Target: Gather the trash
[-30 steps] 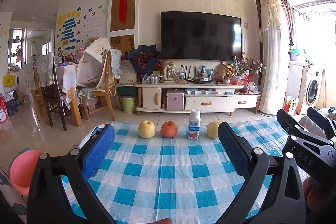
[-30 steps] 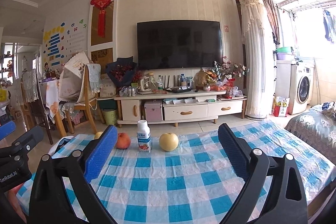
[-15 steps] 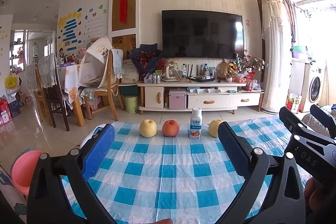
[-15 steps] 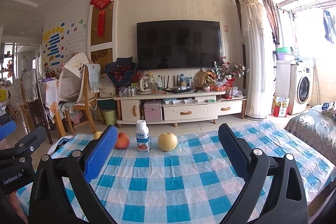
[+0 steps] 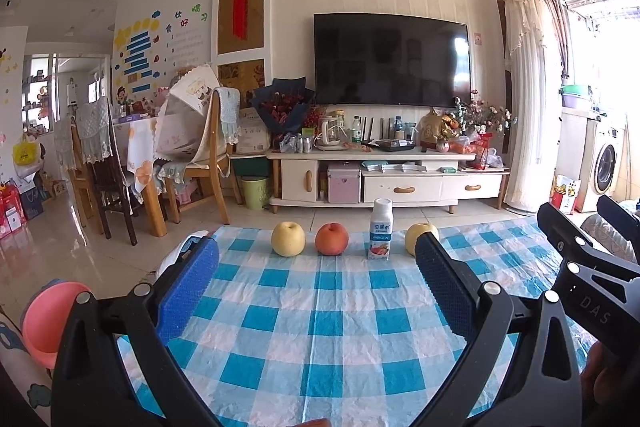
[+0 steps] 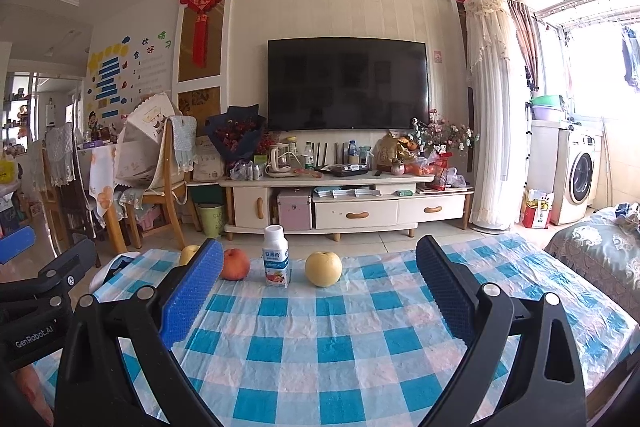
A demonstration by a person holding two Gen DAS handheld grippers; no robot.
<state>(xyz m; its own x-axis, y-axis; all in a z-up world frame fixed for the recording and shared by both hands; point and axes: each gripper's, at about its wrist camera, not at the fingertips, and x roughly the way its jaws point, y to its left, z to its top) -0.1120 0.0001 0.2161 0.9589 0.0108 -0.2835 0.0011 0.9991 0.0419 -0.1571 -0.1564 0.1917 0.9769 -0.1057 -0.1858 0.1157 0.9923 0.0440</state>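
A small white drink bottle [image 5: 380, 235] [image 6: 276, 256] with a blue label stands upright near the far edge of the blue-checked tablecloth [image 5: 332, 323] [image 6: 352, 339]. It is in a row with a yellow pear [image 5: 288, 238], a red peach [image 5: 331, 239] [image 6: 235, 264] and a second yellow pear [image 6: 323, 268]. My left gripper [image 5: 316, 279] is open, well short of the row, nothing between its blue pads. My right gripper [image 6: 318, 277] is open too, also short of the row. Each gripper shows at the edge of the other's view.
A pink bin [image 5: 50, 319] sits low at the table's left side. A white object [image 6: 110, 269] lies at the table's far left corner. Beyond are a TV cabinet [image 5: 384, 179], wooden chairs [image 5: 200, 163], a green waste bin [image 5: 256, 191] and a bed [image 6: 600, 251] at the right.
Both views have crept slightly forward and to the right; the bottle and fruit sit a little larger and lower. Both grippers stay open.
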